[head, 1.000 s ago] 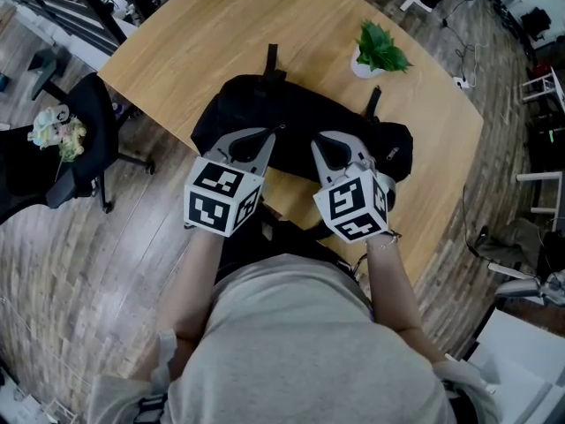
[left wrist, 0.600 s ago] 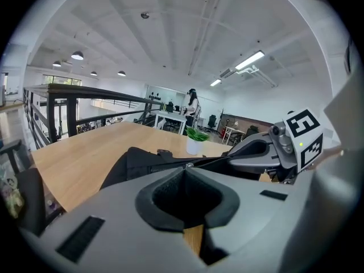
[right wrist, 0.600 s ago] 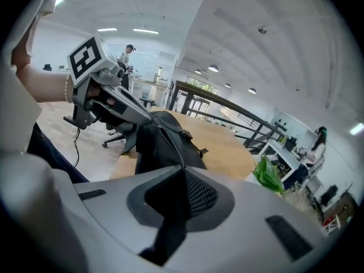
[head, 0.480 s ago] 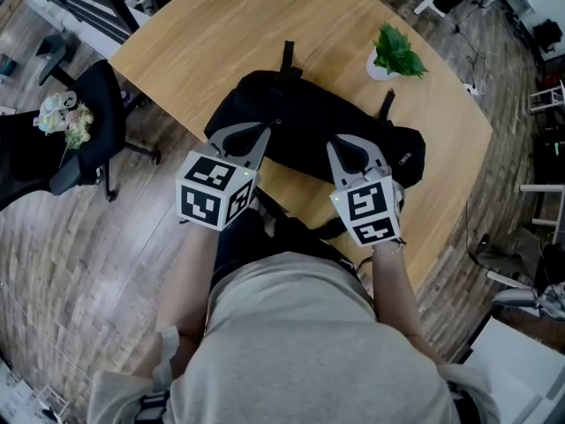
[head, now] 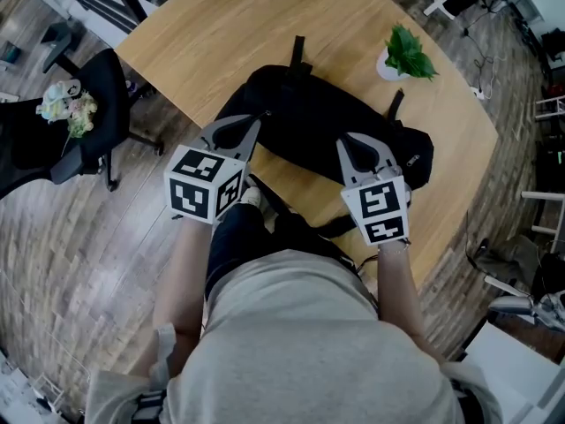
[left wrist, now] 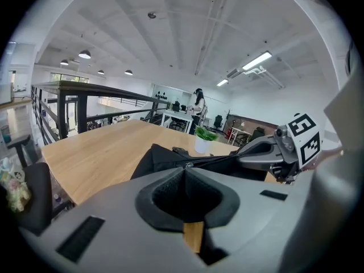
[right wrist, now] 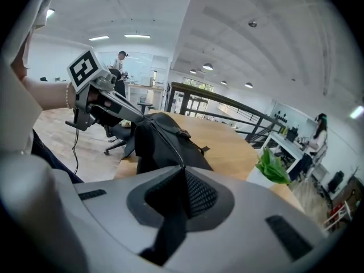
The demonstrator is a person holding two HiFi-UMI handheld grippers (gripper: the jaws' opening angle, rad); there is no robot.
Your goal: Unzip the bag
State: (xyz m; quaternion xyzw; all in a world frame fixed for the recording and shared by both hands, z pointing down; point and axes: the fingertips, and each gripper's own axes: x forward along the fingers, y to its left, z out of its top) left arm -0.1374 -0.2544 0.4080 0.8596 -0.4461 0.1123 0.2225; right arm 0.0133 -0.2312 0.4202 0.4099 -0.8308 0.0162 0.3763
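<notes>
There, along the near edge of the wooden table, lay the black bag. The right gripper pinched fabric at its right end. The left gripper, jaws together on the zip pull, sat near its left end. Unzipping seemed well under way, though how much remained was unclear.

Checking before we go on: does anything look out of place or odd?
Nothing stands out. The bag lies on the table, the potted plant stands upright; only a strap trails off the near edge.
</notes>
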